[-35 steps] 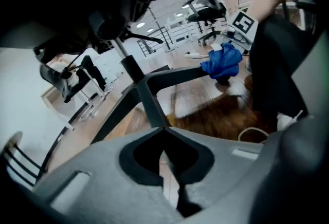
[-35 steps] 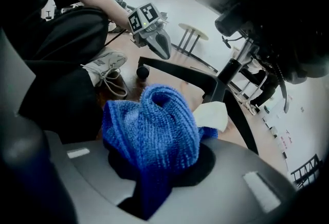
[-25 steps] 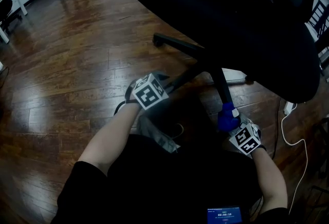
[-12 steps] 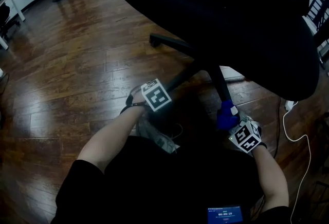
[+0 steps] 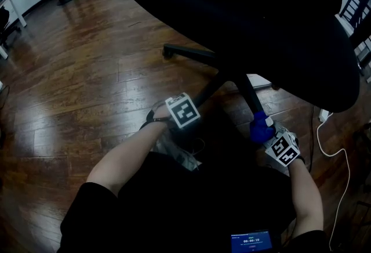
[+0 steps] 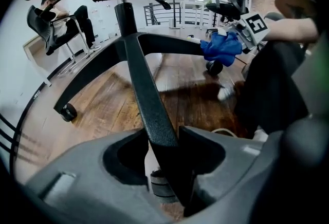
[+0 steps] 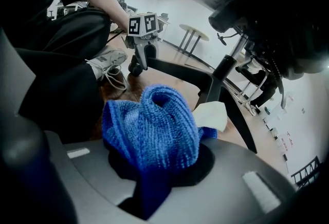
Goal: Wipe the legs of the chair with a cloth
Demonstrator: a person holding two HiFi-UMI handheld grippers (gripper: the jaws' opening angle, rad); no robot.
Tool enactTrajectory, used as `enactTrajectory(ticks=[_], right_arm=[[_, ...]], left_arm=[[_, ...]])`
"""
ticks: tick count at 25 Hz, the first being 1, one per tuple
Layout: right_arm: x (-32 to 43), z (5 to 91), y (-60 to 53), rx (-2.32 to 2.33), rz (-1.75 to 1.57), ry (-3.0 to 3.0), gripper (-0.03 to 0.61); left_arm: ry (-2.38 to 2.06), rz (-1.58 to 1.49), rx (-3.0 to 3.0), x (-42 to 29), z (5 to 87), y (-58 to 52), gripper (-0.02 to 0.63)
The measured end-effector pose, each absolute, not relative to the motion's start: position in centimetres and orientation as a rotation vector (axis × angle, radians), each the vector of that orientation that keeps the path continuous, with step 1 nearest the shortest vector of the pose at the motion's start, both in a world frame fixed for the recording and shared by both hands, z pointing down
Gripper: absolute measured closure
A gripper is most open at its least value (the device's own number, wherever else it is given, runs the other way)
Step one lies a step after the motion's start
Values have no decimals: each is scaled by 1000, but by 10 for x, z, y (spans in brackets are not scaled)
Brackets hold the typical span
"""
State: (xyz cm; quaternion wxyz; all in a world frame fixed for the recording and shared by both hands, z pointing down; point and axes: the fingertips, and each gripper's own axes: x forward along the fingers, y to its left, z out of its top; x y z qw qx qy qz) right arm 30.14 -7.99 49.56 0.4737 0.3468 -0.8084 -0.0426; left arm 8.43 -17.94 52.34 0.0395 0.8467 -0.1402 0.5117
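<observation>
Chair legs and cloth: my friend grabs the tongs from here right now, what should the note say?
Left tongs: open, jaws just been opening, set astride a black chair leg, not squeezing it.
Right tongs: shut on the blue cloth, held at a second leg, near its wheel end.
Done: can't tell which legs are already wiped.
Left: rub the cloth along every leg.

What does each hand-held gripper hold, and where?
Right hand-held gripper: blue cloth, pinched at a bunched fold. Left hand-held gripper: nothing; its jaws have just been opening around a chair leg.
</observation>
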Motion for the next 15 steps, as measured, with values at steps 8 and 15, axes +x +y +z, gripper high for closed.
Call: enactTrajectory(ticks=[8, 15], right_arm=[[305, 505, -61, 713, -153, -1861, 500], [298, 504, -92, 747, -253, -1708, 503]], left_arm=[[-389, 1550, 2572, 84, 521, -175, 423], [-302, 1575, 2565, 84, 522, -167, 413]])
